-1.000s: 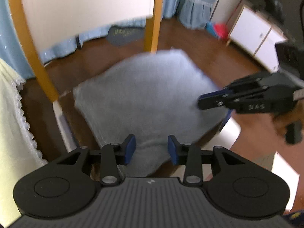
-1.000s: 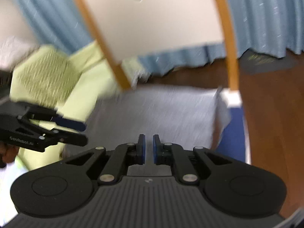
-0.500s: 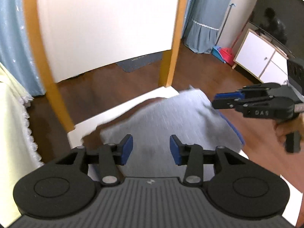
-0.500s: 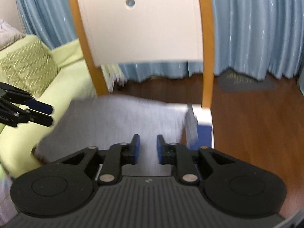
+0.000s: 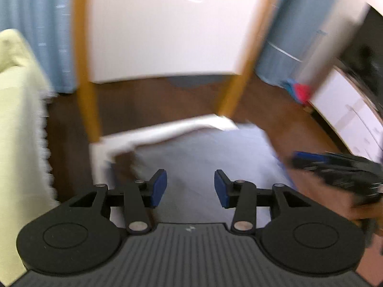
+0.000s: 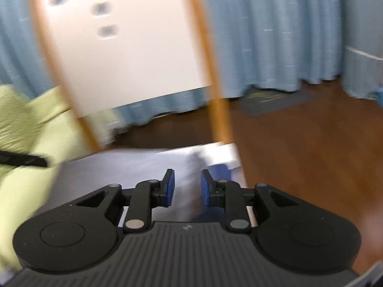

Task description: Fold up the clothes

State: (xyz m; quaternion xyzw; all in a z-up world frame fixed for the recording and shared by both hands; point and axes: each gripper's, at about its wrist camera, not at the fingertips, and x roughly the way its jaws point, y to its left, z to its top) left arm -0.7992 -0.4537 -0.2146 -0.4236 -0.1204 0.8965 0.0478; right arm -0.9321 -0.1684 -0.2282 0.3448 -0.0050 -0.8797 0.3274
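Observation:
A grey cloth (image 5: pixel 203 148) lies flat on a low white table (image 5: pixel 148 136), blurred by motion. My left gripper (image 5: pixel 190 189) is open above the cloth's near edge, with nothing between its blue pads. The right gripper (image 5: pixel 311 160) shows at the right of that view, beside the cloth's right edge. In the right wrist view the grey cloth (image 6: pixel 119 167) stretches ahead and to the left. My right gripper (image 6: pixel 187 186) hovers over it with its jaws opening and nothing between them. The left gripper (image 6: pixel 24 159) shows only as a dark finger at the left edge.
A chair with a white back (image 5: pixel 167 35) and orange legs stands just behind the table. A yellow-green sofa (image 6: pixel 24 131) is on the left and a white cabinet (image 5: pixel 347 117) on the right. Blue curtains (image 6: pixel 287 35) hang behind, and something blue (image 6: pixel 221 169) lies under the cloth's right corner.
The cloth, which filled the left view, now lies flat on the table. Both grippers have lifted and drawn back from it. The right jaws went from shut to apart.

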